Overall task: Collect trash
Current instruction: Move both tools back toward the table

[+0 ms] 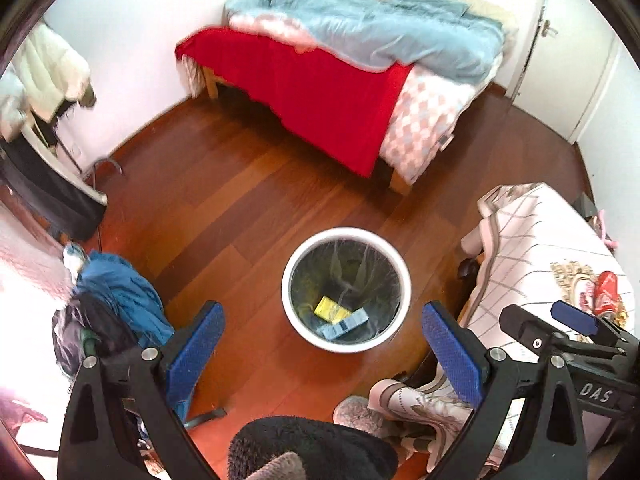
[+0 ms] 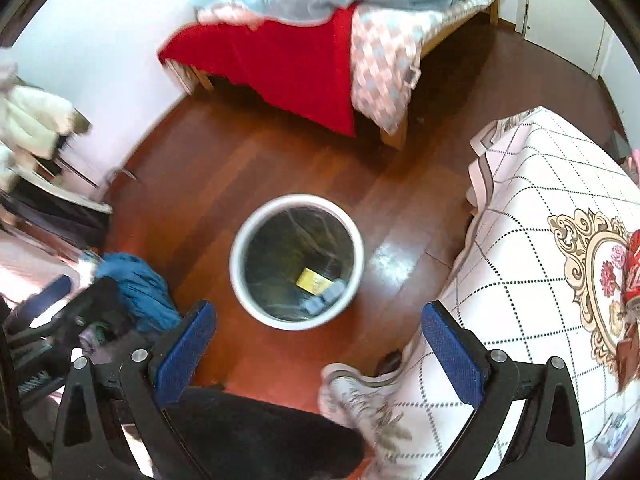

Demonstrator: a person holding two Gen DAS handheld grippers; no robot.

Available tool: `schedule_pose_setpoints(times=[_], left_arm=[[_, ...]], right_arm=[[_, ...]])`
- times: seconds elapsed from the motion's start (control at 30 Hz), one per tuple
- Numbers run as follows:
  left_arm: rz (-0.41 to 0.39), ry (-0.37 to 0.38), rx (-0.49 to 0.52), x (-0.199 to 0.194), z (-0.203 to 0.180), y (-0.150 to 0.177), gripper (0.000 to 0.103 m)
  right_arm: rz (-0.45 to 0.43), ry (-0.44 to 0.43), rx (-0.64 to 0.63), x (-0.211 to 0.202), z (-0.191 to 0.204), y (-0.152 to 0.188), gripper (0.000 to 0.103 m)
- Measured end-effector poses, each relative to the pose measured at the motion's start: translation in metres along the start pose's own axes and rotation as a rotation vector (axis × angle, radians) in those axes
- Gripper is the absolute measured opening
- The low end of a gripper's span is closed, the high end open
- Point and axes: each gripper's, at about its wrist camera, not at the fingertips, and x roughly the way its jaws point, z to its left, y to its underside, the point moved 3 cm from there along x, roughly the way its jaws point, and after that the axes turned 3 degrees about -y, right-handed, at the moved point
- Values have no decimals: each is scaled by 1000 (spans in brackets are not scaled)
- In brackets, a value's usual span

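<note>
A white round trash bin (image 1: 288, 280) (image 2: 240, 240) with a dark liner stands on the wooden floor. Inside lie a yellow packet (image 1: 331, 309) (image 2: 313, 280) and a pale blue box (image 1: 345, 325) (image 2: 326, 296). My left gripper (image 1: 322, 344) hovers open above the bin's near side, nothing between its blue pads. My right gripper (image 2: 318, 344) is open too, held above the floor just in front of the bin; in the left wrist view it shows at the right (image 1: 560, 324) over the table. A red can (image 1: 606, 294) (image 2: 634, 268) lies on the table's white checked cloth (image 2: 540, 240).
A bed (image 1: 340, 72) (image 2: 320, 28) with red, pink and blue covers fills the far wall. A blue garment heap (image 1: 116, 292) (image 2: 136, 288) sits left of the bin. The clothed table (image 1: 532, 240) crowds the right. A person's dark slipper (image 1: 308, 452) and a patterned slipper (image 1: 416, 404) show below.
</note>
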Motion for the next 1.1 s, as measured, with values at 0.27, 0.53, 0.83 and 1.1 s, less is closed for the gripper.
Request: schedule_pose_setpoints(times=[0.27,0.53,0.83,1.1], left_arm=[[-64,52,49,-54,-48,1,100],[19,154,213,-29,-170,52,100],[183,175,452,32,-323,144,100],[234,161,559,43,-376,184,100]], right_arm=[[-158,-69,130,-106,-38,15,103],[-175,85,387,-166,-169,89,103],[163,434,352,-148,-338,183,103],[325,468,132,-108,-376,198,102]])
